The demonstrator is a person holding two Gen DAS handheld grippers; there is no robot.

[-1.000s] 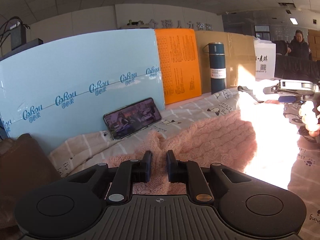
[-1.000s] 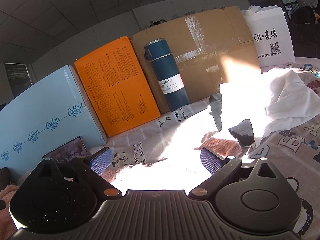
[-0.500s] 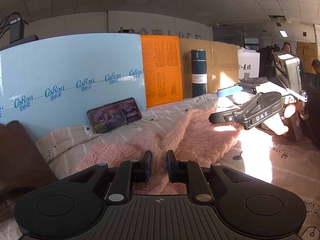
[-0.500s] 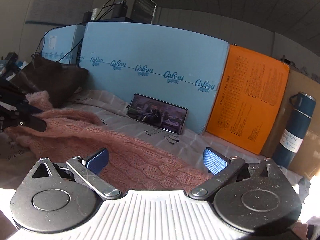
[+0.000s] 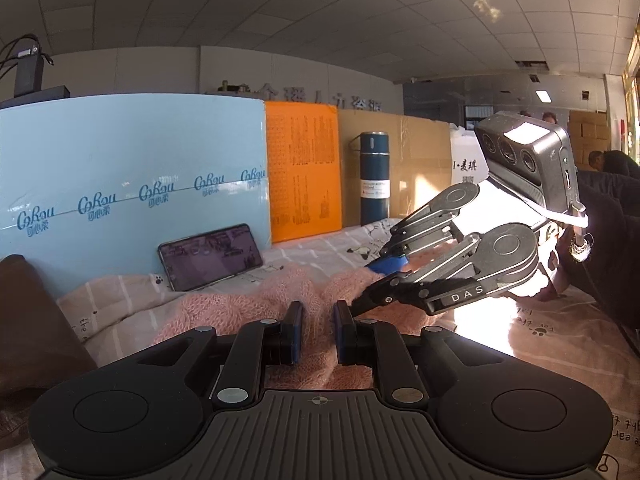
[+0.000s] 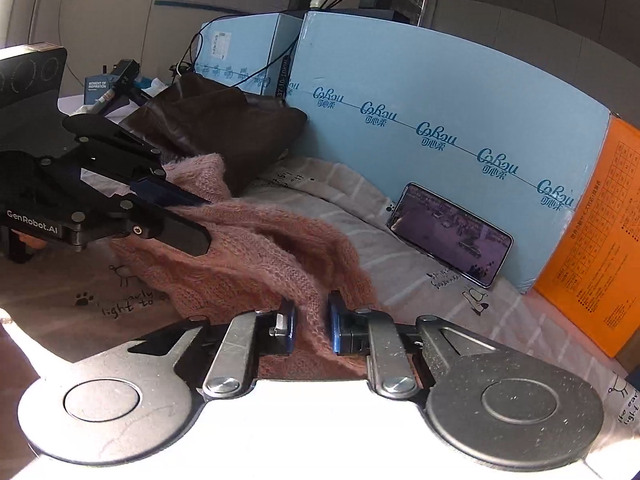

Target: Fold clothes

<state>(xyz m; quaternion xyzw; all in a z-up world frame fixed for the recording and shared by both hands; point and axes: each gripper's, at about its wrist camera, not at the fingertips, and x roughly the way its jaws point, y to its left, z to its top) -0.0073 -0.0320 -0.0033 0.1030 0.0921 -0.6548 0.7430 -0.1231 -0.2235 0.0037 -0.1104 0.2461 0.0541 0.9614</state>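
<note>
My left gripper (image 5: 316, 330) and right gripper (image 6: 311, 326) each pinch the pink knit sweater (image 6: 256, 248) between nearly closed fingers; behind, blue "CoRou" box (image 6: 440, 120), "GenRobot.AI" printed on the left gripper.

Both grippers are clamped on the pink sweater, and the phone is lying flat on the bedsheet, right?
Not quite. The left gripper and right gripper do clamp the pink sweater, but the phone stands propped against the blue box, as the right wrist view shows.
</note>
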